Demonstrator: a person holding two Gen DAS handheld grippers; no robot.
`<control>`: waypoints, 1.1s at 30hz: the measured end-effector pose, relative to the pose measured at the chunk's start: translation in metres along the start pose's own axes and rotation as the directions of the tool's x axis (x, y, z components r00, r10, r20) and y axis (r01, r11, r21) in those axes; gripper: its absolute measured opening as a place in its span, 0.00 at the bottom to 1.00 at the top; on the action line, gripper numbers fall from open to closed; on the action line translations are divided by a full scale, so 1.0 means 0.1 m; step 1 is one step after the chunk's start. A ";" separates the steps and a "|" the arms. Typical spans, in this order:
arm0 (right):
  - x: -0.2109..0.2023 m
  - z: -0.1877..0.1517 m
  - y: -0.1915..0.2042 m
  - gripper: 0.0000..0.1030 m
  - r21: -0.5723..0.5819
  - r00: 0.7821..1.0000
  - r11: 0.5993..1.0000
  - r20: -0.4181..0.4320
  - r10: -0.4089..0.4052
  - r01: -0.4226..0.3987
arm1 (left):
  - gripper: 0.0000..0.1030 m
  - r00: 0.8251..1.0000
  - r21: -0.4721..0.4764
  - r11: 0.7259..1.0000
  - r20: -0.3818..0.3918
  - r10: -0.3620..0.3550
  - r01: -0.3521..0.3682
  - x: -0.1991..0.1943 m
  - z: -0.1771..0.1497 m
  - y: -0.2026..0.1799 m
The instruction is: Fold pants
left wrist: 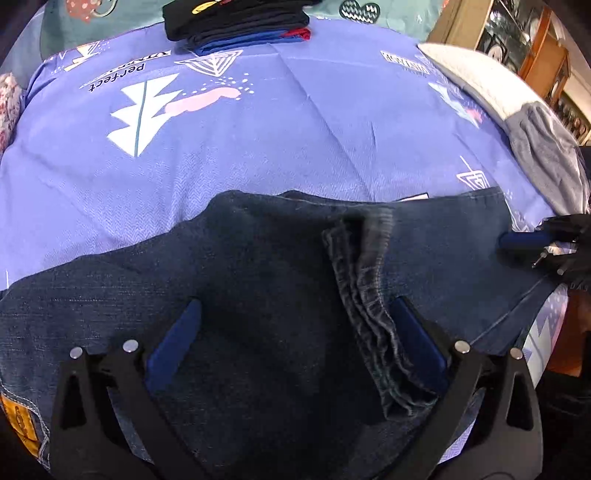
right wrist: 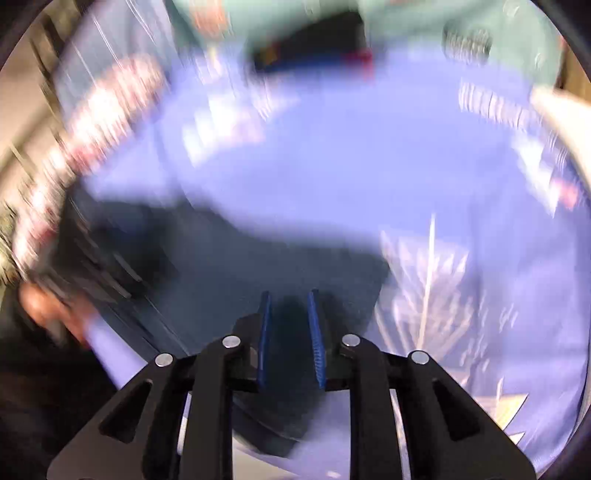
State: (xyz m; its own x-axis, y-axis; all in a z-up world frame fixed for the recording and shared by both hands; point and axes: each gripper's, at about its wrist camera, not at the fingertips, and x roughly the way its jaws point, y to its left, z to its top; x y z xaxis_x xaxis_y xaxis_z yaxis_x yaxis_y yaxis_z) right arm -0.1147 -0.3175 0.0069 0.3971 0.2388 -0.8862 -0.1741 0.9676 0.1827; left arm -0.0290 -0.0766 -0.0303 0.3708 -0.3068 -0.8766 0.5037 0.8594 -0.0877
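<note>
The dark blue denim pants (left wrist: 258, 280) lie flat on a bed covered by a lavender printed bedsheet (left wrist: 295, 129) with white tree shapes and triangle drawings. They stretch across the near part of the sheet, on the side away from the stack of folded dark clothes (left wrist: 236, 22) that sits at the sheet's far edge. The denim is dark indigo with faint lighter fading; a bunched, puckered seam strip (left wrist: 373, 314) with pale worn stitching runs down the middle of the cloth, and an orange-brown leather patch (left wrist: 18, 421) shows at the pants' left end, next to pale topstitching.

The left hand-held gripper (left wrist: 295, 332) hovers low over the pants with its blue-padded fingers (left wrist: 173, 343) spread wide apart, nothing between them; the seam strip lies just inside the right-hand finger. The right hand-held gripper (right wrist: 290, 336), seen also at the pants' right end in the left wrist view, has its blue ribbed fingers (right wrist: 316, 339) parted by a narrow gap, with dark denim showing behind the gap. The right wrist view is heavily blurred, so whether cloth is pinched there cannot be told.

A white pillow (left wrist: 476, 77) and a grey cloth (left wrist: 546, 155) lie to the right of the pants.
</note>
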 end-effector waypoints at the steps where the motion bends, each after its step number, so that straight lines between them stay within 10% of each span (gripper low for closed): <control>1: 0.04 -0.07 0.02 0.19 -0.033 0.999 0.999 0.032 -0.014 0.015 | 0.98 1.000 0.000 1.000 0.005 -0.001 0.001 -0.01 0.00 0.00; 8: -0.29 0.19 0.09 0.25 -0.051 0.985 0.999 0.168 0.024 -0.016 | 0.98 1.000 -0.002 1.000 0.014 -0.002 0.002 -0.02 -0.01 -0.01; 11: 0.25 0.12 0.11 0.33 -0.095 1.000 0.995 -0.007 -0.013 0.012 | 0.98 0.999 -0.019 1.000 0.050 -0.014 0.015 -0.10 -0.06 0.04; 15: 0.11 0.11 0.06 0.42 -0.088 0.992 0.994 0.109 0.068 -0.059 | 0.98 0.958 -0.143 0.976 0.259 -0.121 0.162 -0.75 -0.41 0.33; 17: -0.11 0.14 -0.12 0.61 -0.036 0.944 0.979 0.260 0.202 -0.200 | 0.98 0.931 -0.217 0.946 0.329 -0.161 0.240 -1.08 -0.61 0.56; 20: -0.20 0.21 -0.33 0.99 0.040 0.890 0.961 0.389 0.238 -0.274 | 0.98 0.926 -0.439 0.859 0.365 -0.099 0.265 -1.45 -1.03 1.10; 27: 0.28 0.53 -0.49 0.99 0.142 0.813 0.854 0.415 0.407 -0.500 | 0.98 0.938 -0.794 0.501 0.313 -0.151 0.345 -1.27 -1.66 1.94; 33: 0.21 0.45 -0.71 0.99 0.183 0.750 0.781 0.473 0.463 -0.598 | 0.98 0.937 -0.806 0.477 0.301 -0.177 0.349 -1.14 -1.47 1.98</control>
State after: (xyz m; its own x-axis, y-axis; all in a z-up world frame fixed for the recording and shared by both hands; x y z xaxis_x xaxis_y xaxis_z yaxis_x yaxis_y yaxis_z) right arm -0.0537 -0.3774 -0.0058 0.6433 0.6657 -0.3782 -0.2083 0.6275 0.7502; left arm -0.0859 0.1889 -0.0168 0.4926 -0.5629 -0.6636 -0.2592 0.6331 -0.7294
